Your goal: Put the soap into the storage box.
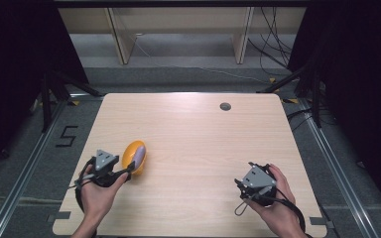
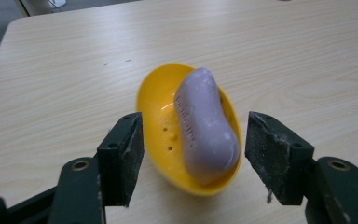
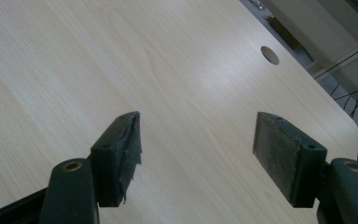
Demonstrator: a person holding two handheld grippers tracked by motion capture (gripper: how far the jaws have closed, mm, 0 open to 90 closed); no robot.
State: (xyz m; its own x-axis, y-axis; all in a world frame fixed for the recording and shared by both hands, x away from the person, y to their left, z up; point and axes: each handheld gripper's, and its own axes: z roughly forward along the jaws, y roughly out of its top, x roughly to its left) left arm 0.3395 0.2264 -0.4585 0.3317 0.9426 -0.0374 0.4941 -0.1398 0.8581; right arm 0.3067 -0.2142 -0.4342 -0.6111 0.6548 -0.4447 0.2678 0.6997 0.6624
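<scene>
From above, the left tongs [image 1: 129,171] sit at the near end of a yellow soap dish [image 1: 134,156] on the counter's [image 1: 193,144] left side, while the right tongs [image 1: 242,184] rest well apart on the right.

Left gripper view: the tongs [image 2: 193,156] stand apart, pads flanking the dish [image 2: 161,126] without touching; a purple soap bar [image 2: 205,126] lies inside.

Right gripper view: the tongs [image 3: 196,154] gape over bare wood.

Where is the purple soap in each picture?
High view: the purple soap lies in the yellow dish, lower left, just beyond the left gripper.
Left gripper view: soap at centre, in the dish.
Right gripper view: bare table, no soap.
Shared landmark: the wooden table.
</scene>
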